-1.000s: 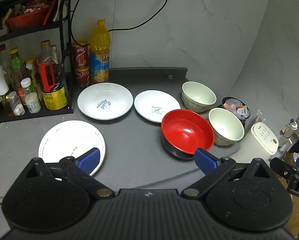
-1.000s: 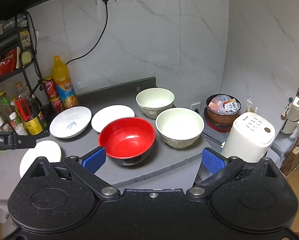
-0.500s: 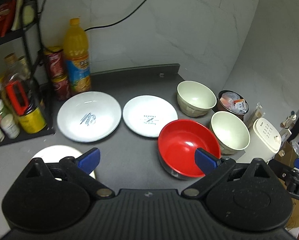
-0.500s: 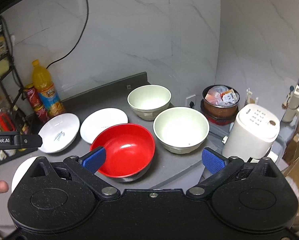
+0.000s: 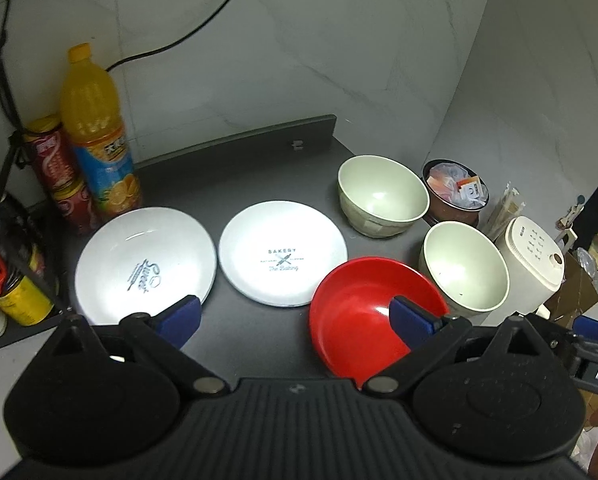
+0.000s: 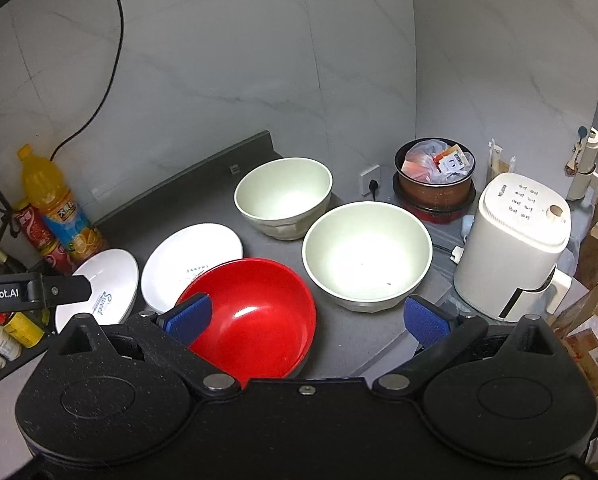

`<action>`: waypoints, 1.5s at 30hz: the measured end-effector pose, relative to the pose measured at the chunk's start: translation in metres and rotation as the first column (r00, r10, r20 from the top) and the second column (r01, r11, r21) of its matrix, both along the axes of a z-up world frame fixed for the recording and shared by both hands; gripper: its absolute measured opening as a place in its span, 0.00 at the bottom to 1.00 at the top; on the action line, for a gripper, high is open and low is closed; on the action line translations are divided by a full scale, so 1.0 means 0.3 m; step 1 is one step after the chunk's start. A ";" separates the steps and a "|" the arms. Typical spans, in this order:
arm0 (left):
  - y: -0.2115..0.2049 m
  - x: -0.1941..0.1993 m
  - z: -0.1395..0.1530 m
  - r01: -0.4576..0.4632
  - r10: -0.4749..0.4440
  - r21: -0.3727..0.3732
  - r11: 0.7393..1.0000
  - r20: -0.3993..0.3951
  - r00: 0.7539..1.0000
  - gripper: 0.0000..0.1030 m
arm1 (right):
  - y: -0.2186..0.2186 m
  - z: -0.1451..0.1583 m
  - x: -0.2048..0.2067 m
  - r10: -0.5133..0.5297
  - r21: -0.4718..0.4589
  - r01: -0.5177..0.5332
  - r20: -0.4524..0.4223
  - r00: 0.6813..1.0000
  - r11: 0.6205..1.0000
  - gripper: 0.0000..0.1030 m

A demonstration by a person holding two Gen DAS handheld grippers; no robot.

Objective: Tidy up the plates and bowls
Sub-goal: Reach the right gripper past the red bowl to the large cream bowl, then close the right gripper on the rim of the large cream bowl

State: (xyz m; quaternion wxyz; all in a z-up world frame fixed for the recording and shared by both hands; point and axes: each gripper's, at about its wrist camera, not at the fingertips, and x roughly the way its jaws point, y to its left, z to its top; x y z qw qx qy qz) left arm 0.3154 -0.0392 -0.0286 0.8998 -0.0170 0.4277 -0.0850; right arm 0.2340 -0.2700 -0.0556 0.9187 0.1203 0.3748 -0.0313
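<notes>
Grippers: your left gripper and right gripper both hang spread wide over the grey counter, gripping nothing. Red bowl sits nearest you, a cream bowl just beside it, the second cream bowl behind. Two white plates lie side by side to the left.

Your left black gripper with blue pads and right one: both jaws wide apart, holding nothing.
</notes>
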 end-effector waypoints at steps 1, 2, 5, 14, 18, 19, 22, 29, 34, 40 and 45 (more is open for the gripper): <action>-0.006 0.017 -0.007 0.005 -0.005 0.002 1.000 -0.005 1.000 0.97 | -0.003 -0.006 0.011 -0.005 0.000 0.005 -0.009 1.000 1.000 1.00; -0.013 0.029 -0.015 0.010 -0.010 0.000 1.000 -0.013 1.000 0.96 | -0.008 -0.012 0.020 -0.010 0.003 0.010 -0.017 1.000 1.000 1.00; -0.039 0.057 -0.038 0.025 -0.026 -0.004 1.000 -0.038 0.999 0.96 | -0.024 -0.028 0.043 -0.022 0.008 0.022 -0.030 0.999 1.000 1.00; -0.128 0.136 -0.071 0.050 -0.052 -0.025 0.998 -0.059 0.997 0.96 | -0.097 -0.073 0.123 -0.051 -0.022 0.050 -0.058 0.997 0.998 1.00; -0.176 0.170 -0.066 0.043 -0.045 -0.041 0.998 -0.057 0.997 0.95 | -0.147 -0.089 0.160 -0.036 -0.004 0.036 -0.071 0.997 0.999 1.00; -0.189 0.176 -0.068 0.043 -0.046 -0.047 0.998 -0.054 0.997 0.94 | -0.157 -0.094 0.168 -0.026 -0.004 0.026 -0.070 0.997 1.000 1.00; -0.232 0.201 -0.090 0.043 -0.046 -0.045 0.998 -0.075 0.996 0.88 | -0.189 -0.118 0.200 -0.014 -0.011 0.013 -0.088 0.996 1.000 0.99; -0.326 0.250 -0.150 0.040 -0.047 -0.056 0.998 -0.125 0.991 0.76 | -0.283 -0.186 0.266 -0.016 0.013 0.018 -0.146 0.989 1.000 0.85; -0.398 0.287 -0.187 0.062 -0.070 -0.058 0.996 -0.147 0.987 0.64 | -0.335 -0.233 0.290 -0.021 0.030 0.027 -0.175 0.984 0.999 0.76; -0.483 0.337 -0.217 0.098 -0.108 -0.073 0.993 -0.158 0.982 0.47 | -0.404 -0.288 0.316 -0.027 0.083 0.046 -0.214 0.976 0.995 0.61; -0.545 0.383 -0.259 0.115 -0.130 -0.087 0.990 -0.187 0.974 0.31 | -0.437 -0.324 0.334 -0.004 0.115 0.032 -0.239 0.971 0.993 0.46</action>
